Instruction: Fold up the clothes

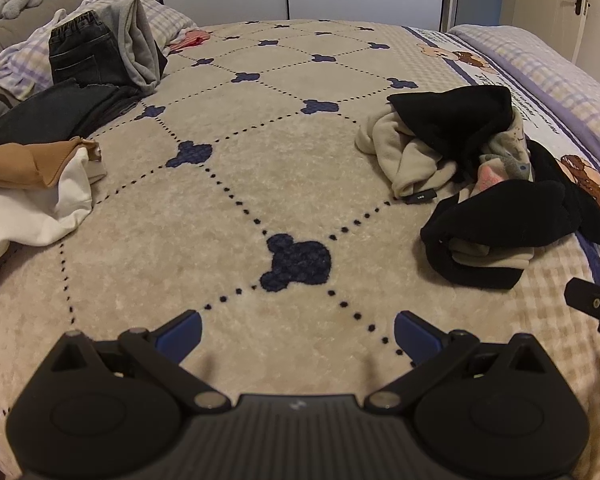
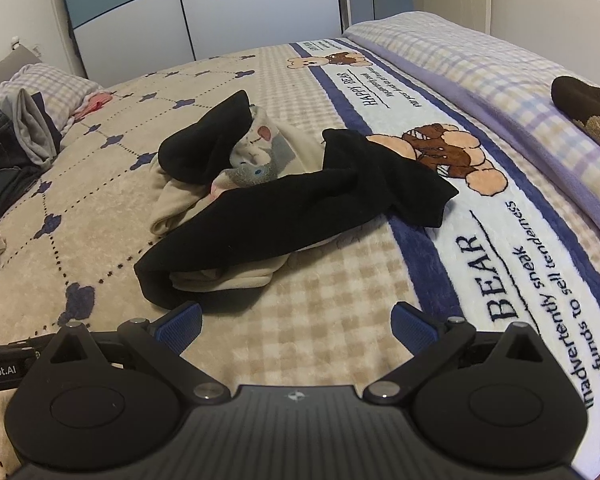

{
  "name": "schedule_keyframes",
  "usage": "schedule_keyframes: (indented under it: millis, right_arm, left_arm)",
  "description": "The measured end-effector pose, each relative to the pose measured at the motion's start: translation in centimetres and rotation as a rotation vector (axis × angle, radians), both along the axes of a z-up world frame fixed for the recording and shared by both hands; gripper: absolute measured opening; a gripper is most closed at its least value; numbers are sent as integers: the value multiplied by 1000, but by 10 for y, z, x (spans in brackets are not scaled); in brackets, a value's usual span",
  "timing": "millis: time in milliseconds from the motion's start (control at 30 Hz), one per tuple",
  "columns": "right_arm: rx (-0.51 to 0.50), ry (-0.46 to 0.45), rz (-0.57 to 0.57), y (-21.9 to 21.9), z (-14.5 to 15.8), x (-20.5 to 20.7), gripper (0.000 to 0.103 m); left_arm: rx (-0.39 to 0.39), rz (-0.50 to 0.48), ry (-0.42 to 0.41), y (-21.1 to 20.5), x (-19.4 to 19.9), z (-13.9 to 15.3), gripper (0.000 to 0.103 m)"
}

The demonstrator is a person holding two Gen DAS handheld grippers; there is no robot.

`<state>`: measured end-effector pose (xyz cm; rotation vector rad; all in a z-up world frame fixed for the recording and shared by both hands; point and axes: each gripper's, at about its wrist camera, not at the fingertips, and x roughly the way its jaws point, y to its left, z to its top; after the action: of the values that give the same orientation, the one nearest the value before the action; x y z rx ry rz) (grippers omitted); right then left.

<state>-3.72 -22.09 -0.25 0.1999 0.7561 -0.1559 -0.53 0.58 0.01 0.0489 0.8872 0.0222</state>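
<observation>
Black-and-cream fleece garment [image 2: 284,208], crumpled nr bed's [image 2: 320,344] right edge: soft, light, floppy. Grab near black hem. Left tool [image 1: 298,338] & right tool [image 2: 298,334] both gape, empty.

A crumpled black-and-cream garment heap [image 2: 260,204] sprawls unfolded across the frame's centre on the blanket. Folded clothes [image 1: 88,60] sit stacked at upper left.

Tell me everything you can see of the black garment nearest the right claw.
The black garment is soft, matte and fleece-like, unfolded, lying crumpled in a long twisted band across the blanket. Its near end curls open, showing a cream lining or a cream piece tucked inside; which one is unclear. Its far end spreads over the bear print. It rests against the cream clothes behind it. Neither claw touches it.
</observation>
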Motion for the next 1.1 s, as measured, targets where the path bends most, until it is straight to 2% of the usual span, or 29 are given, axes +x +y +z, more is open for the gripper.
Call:
schedule_keyframes:
  millis: [1100]
  right_arm:
    - [1,1,11,2,2,-7,103]
  left_arm:
    - [30,-4,-10,2,-9,-2,103]
